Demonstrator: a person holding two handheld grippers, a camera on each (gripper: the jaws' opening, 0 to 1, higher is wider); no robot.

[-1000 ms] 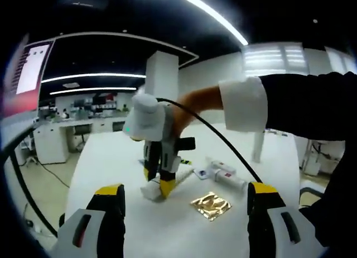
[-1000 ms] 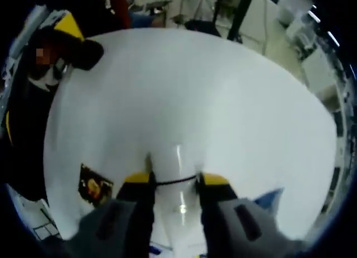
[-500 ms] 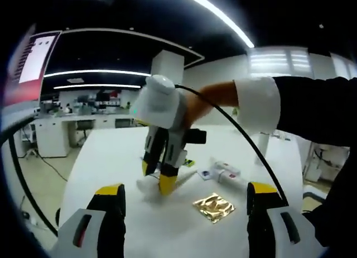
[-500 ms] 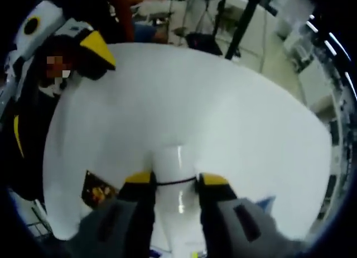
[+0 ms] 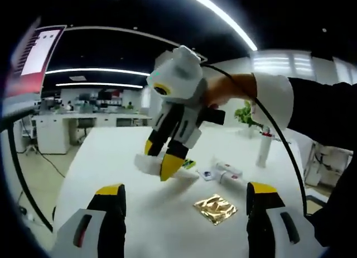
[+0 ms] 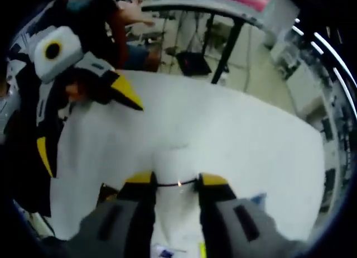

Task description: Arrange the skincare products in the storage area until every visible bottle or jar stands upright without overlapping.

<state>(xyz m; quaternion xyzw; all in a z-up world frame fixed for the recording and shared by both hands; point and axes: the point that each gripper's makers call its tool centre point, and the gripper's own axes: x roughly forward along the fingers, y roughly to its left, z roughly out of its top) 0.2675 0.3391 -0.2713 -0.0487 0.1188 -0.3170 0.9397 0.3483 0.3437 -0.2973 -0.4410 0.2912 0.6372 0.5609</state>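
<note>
White plastic, a tube or slim bottle [image 5: 152,165], sits clamped between the yellow-tipped jaws of the right gripper [image 5: 162,158], and it is now clear of the white table [image 5: 128,208]. In the left gripper view it hangs above the tabletop, tilted, with its pale shadow below it; a second ago it lay on the surface under the same grip, and half a second ago it was only just lifting. The right gripper has also rolled, so its jaws point more sideways than down. In the right gripper view the same white tube [image 6: 177,205] runs up between the jaws, and the table behind it has dropped away and tipped compared with the earlier pictures, which fits a rising, turning hand rather than any move of the table.

For the task this looks like the pick done and the reorienting begun: the tube must still be turned upright and set down.

Beyond the lifted tube, other skincare items [image 5: 222,172] lie flat on the table, and a gold foil sachet [image 5: 213,207] lies nearer the camera than they do, well apart from the tube. The left gripper [image 5: 184,210] holds nothing, its jaws wide apart, as they were in both earlier pictures.
</note>
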